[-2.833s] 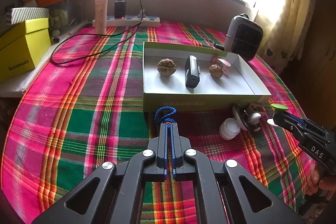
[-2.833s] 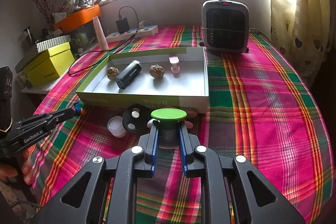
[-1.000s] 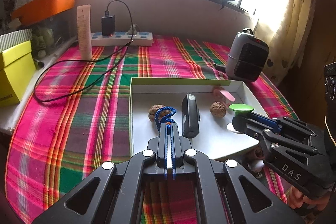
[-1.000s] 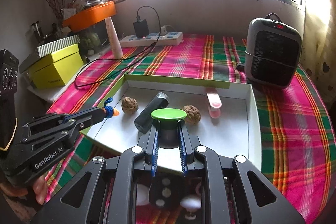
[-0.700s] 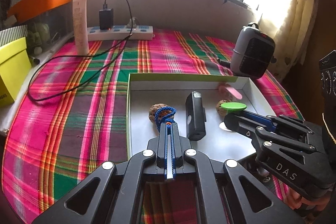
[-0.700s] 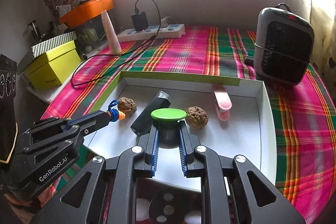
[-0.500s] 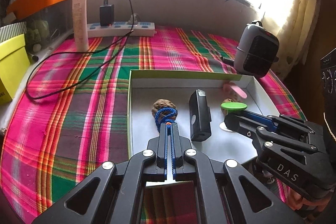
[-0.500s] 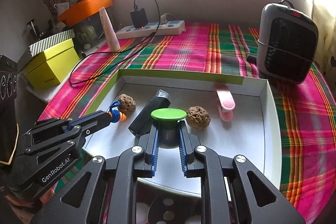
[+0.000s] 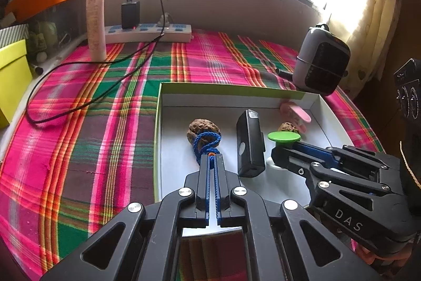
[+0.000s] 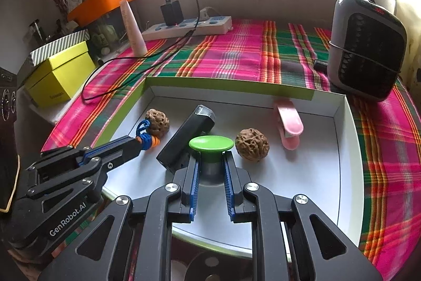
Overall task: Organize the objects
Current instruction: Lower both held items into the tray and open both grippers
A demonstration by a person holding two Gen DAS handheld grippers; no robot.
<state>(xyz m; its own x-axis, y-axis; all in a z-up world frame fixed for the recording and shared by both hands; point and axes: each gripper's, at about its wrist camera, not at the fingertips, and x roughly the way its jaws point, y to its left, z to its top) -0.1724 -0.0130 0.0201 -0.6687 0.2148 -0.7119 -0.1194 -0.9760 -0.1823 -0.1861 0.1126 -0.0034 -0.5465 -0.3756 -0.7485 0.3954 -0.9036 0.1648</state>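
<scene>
A shallow white box with green outer walls point(image 9: 226, 90) point(image 10: 229, 86) lies on the plaid cloth. In it lie two walnuts point(image 9: 202, 127) point(image 10: 252, 141), a black rectangular device point(image 9: 250, 144) point(image 10: 188, 136) and a pink clip point(image 9: 296, 113) point(image 10: 288, 124). My left gripper point(image 9: 212, 158) point(image 10: 140, 142) is shut on a blue cord loop point(image 9: 206, 142) with an orange bead, held over the box beside the left walnut point(image 10: 158, 121). My right gripper point(image 10: 211, 162) point(image 9: 279, 152) is shut on a green-capped stopper point(image 10: 211, 143) point(image 9: 284, 136), low over the box floor between the device and the right walnut.
A grey heater point(image 9: 322, 65) point(image 10: 368, 46) stands past the box's right corner. A power strip with charger and black cable point(image 9: 147, 29) point(image 10: 189, 26), a cream tube point(image 9: 96, 23), a yellow box point(image 10: 60, 75) and an orange tray point(image 10: 105, 1) line the back and left.
Both grippers have carried their objects from the cloth in front of the box to over its inside, and have sunk lower toward its floor.
</scene>
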